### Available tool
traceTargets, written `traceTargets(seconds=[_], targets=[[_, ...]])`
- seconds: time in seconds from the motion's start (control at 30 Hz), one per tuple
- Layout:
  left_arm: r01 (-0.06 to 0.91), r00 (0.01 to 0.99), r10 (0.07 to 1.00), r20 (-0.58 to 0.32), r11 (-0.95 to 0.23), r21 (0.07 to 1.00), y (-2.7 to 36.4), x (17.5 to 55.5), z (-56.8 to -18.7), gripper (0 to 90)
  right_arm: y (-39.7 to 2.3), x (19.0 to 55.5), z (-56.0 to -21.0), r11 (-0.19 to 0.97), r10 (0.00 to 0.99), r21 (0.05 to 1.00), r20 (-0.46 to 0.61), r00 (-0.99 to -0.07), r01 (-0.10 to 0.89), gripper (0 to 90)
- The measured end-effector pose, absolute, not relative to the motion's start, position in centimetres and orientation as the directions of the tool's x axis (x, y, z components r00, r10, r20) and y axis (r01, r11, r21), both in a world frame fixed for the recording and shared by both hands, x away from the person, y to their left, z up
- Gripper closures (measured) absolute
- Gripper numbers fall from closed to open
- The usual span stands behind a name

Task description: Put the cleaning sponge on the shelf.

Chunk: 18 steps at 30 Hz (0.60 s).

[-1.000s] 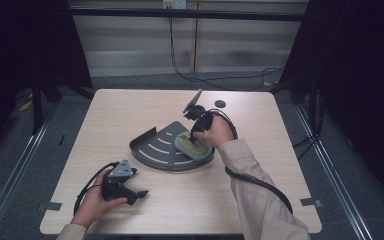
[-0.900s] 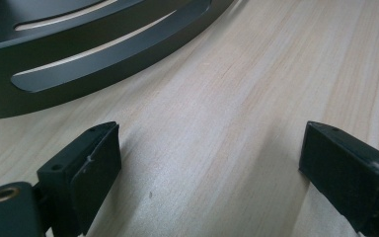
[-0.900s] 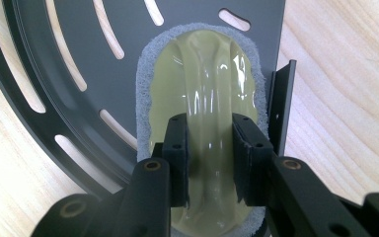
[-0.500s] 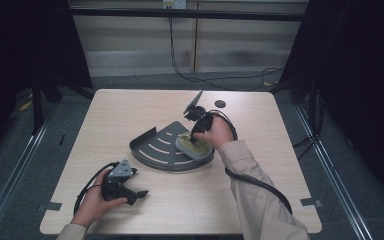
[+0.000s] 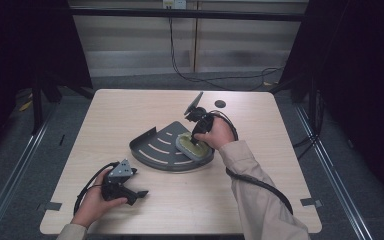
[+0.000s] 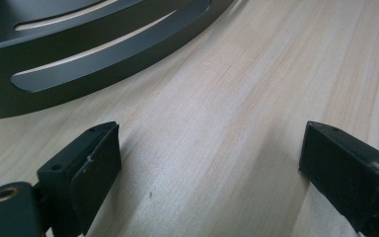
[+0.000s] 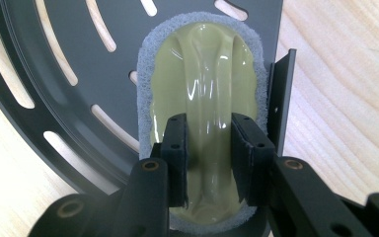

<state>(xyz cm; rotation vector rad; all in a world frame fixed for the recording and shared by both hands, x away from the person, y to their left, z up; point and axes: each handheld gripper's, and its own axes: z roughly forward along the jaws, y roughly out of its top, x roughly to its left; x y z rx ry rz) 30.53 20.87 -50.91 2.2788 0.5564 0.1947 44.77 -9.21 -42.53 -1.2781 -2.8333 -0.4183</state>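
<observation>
The green-handled scrubber sat inside the dark slotted tray, right gripper clamped on its ridge, while the left gripper rested wide open on the table.

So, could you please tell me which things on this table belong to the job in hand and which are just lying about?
Part of the job:
- scrubbing pad with its green moulded grip, clamped in the right tongs
- dark slotted corner tray that the pad lies on

Lying about:
- small dark round disc near the table's far edge
- left tongs, open over bare wood beside the tray
</observation>
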Motion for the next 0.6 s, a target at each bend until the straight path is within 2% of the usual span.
traceTargets(seconds=[0.27,0.5,0.6], targets=[[0.332,0.893,0.449,-0.031,-0.610,0.720,20.9,30.5,-50.9,8.5,-9.4,44.6,-42.4,0.637,0.733,0.232,0.110,-0.671,0.735,65.4],[0.331,0.893,0.448,-0.031,-0.610,0.719,20.9,30.5,-50.9,8.5,-9.8,44.3,-42.1,0.639,0.732,0.248,0.094,-0.674,0.728,46.6],[0.331,0.894,0.448,-0.031,-0.611,0.719,20.9,30.5,-50.9,8.4,-10.3,44.2,-41.7,0.636,0.733,0.259,0.093,-0.674,0.727,41.2]])
